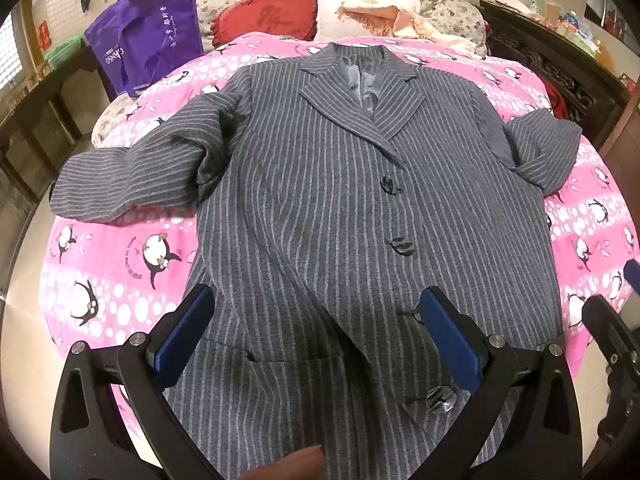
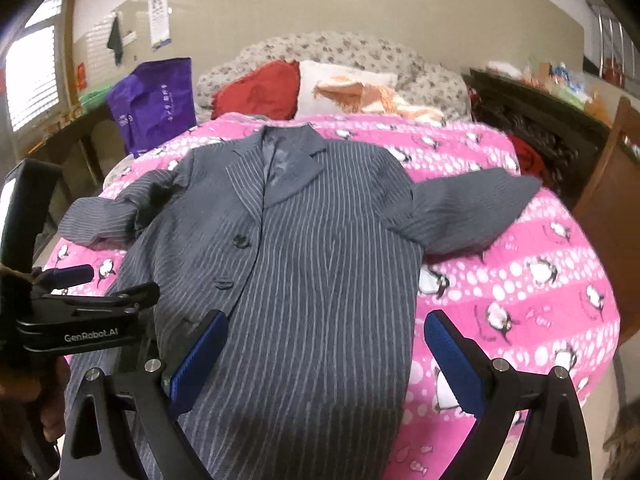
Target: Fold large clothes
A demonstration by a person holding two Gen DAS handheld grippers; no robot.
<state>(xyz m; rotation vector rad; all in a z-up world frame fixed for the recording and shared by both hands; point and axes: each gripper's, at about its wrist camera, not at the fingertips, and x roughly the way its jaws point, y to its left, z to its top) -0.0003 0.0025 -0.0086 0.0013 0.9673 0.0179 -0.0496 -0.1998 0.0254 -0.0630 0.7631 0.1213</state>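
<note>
Left wrist view: striped coat (image 1: 320, 200) lies flat ahead of my left claw (image 1: 316, 332), sleeves out, nothing folded yet. Both it and my right claw (image 2: 326, 356) are wide open, empty.

Matt woven pinstripe coat (image 1: 320, 200), glossy buttons (image 1: 402, 247), cotton bedspread (image 1: 120, 280)

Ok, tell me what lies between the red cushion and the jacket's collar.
Only a strip of the pink penguin quilt separates the red cushion from the jacket collar; the left wrist view shows it.
</note>
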